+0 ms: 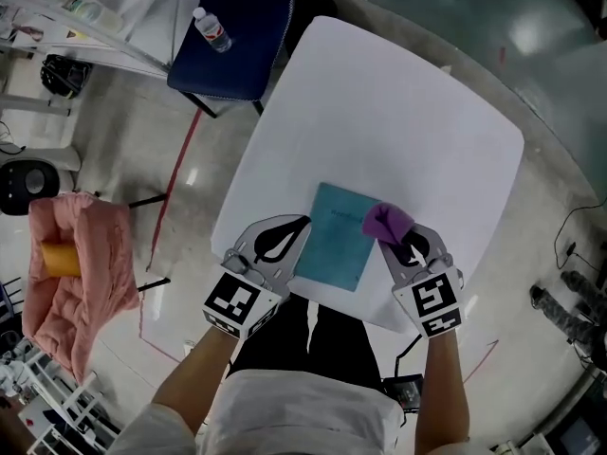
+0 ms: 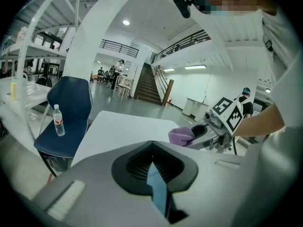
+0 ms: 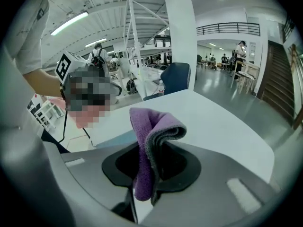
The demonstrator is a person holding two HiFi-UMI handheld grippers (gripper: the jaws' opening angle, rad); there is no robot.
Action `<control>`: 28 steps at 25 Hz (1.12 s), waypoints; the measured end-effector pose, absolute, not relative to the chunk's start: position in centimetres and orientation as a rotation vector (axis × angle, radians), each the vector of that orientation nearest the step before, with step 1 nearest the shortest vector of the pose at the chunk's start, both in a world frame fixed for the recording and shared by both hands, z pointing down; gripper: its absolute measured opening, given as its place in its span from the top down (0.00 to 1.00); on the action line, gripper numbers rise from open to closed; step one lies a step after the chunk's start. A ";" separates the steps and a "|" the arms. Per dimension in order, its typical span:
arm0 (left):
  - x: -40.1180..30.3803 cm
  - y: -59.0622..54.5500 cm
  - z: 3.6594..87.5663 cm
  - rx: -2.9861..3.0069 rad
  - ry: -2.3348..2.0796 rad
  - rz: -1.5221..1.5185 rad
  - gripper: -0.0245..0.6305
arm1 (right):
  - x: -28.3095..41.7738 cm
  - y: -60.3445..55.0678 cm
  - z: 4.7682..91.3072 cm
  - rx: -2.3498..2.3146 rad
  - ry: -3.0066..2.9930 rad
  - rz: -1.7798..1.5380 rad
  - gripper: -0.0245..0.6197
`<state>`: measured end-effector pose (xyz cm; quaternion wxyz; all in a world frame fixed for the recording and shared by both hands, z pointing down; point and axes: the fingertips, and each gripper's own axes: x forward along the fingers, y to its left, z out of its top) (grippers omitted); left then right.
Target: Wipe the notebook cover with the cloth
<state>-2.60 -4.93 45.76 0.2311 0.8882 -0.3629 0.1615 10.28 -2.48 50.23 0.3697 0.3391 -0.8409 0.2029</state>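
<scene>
- The teal notebook lies flat on the white worktop, close to its near edge, between the two tools.
- The purple cloth sits at the notebook's far right corner; from the head view it seems to touch the cover, though that is hard to confirm.
- The head view shows the whole cover. The left gripper view shows only a thin blue sliver of it, seen edge-on between the jaws.
- The right gripper view shows the cloth folded over, rising out of the jaws and drooping towards the worktop, a fold the head view flattens into a blob.
- A dark blue chair stands at the worktop's far left corner with a water bottle on its seat. A heap of pink fabric lies well apart on the left.
- The left tool is clamped on the notebook's left edge.
- The right tool is clenched on the cloth, jaws nearly together around it.
</scene>
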 end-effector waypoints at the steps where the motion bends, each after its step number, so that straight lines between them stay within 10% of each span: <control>1: -2.6 -5.0 46.1 2.440 -0.999 0.447 0.96 | 10.2 -2.6 50.6 0.860 -2.152 0.516 0.80; 28: -3.7 -5.4 49.6 2.379 -0.998 0.446 0.96 | 9.3 -3.8 58.5 0.582 -1.907 0.315 0.80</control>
